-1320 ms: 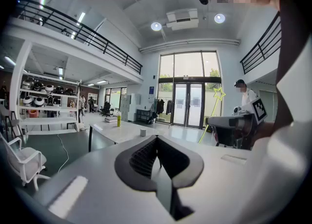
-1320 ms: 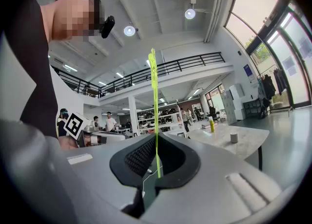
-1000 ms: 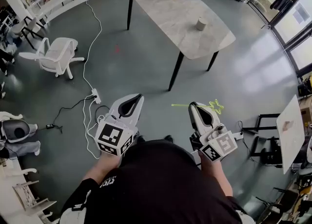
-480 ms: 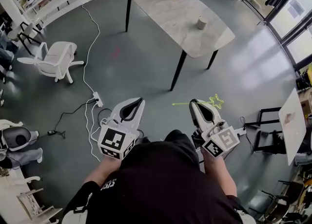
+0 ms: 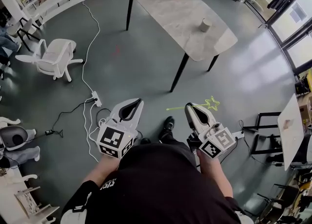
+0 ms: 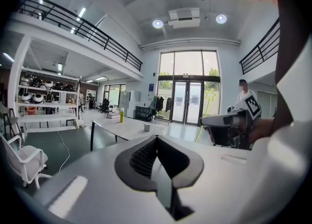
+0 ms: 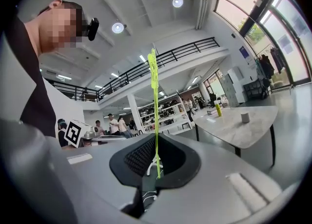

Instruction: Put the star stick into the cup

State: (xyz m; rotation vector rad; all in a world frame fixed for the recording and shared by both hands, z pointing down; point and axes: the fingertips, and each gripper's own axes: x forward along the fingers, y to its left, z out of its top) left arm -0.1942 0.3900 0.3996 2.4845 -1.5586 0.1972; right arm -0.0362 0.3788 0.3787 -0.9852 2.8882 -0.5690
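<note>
Head view looks steeply down; both gripper views face forward, low, sharing the far table (image 5: pixel 180 13)

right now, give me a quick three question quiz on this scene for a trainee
1. Fill in: the cup stands on the ___.
2. Where is the star stick? A in the cup; B in the right gripper; C in the left gripper.
3. True or false: the left gripper holds nothing.

Key: 1 table; 2 B, that gripper is shut on the stick; 3 true.
</note>
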